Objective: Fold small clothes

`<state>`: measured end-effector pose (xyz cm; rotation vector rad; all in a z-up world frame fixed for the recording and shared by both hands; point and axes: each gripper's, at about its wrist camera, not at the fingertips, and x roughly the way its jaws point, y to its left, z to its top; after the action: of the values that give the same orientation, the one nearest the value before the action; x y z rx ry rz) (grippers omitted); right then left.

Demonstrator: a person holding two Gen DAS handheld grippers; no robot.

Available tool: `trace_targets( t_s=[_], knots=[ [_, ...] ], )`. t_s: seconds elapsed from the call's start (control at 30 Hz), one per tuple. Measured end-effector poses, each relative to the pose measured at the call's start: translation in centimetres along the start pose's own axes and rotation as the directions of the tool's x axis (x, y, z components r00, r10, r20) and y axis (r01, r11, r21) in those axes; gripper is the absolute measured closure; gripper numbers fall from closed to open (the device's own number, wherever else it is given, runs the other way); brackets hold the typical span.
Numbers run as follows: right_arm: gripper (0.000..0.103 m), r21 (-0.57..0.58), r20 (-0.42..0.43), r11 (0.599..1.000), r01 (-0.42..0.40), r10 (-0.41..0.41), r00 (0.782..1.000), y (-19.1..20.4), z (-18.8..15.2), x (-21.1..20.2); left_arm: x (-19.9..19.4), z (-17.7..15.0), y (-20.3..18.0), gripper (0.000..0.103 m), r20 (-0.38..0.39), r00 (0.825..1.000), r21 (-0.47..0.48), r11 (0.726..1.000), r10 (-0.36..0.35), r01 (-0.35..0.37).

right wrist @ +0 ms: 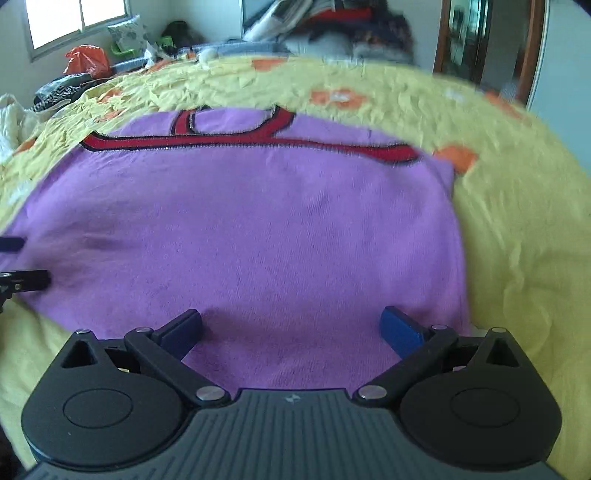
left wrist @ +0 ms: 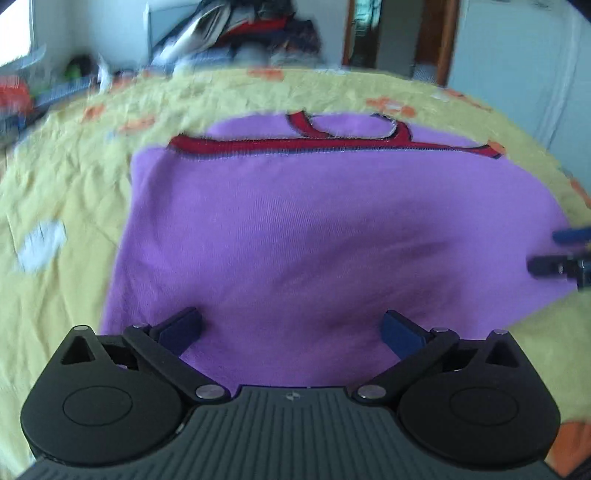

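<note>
A small purple garment [left wrist: 314, 236] with red trim [left wrist: 314, 143] along its far edge lies flat on a yellow flowered bedspread [left wrist: 66, 192]. My left gripper [left wrist: 291, 326] hovers open over the garment's near left part, nothing between its blue fingers. The right gripper's fingertips [left wrist: 554, 254] poke in at the right edge of the left wrist view. In the right wrist view the same garment [right wrist: 258, 236] fills the middle, red trim [right wrist: 251, 142] at the far side. My right gripper [right wrist: 291, 325] is open above its near right part. The left gripper's fingertips [right wrist: 22, 280] show at the far left.
The bedspread [right wrist: 517, 240] stretches around the garment. Beyond the bed stand a pile of clothes [right wrist: 332, 26], an orange bag [right wrist: 86, 59], a window [right wrist: 77, 18] and a wooden door frame [right wrist: 487, 40]. A white patch [left wrist: 40, 243] marks the bedspread at the left.
</note>
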<state>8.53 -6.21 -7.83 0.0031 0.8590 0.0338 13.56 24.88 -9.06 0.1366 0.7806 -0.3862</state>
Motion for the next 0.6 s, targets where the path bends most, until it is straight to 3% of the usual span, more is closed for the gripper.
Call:
trace_targets(
  t_s=[0.6],
  knots=[
    [0.0, 0.023, 0.085, 0.998, 0.053, -0.055, 0.995, 0.0, -3.6, -2.0, -1.0, -1.3, -0.3, 0.0, 0.044, 0.997, -0.063, 0.996, 0.063, -0.06]
  ],
)
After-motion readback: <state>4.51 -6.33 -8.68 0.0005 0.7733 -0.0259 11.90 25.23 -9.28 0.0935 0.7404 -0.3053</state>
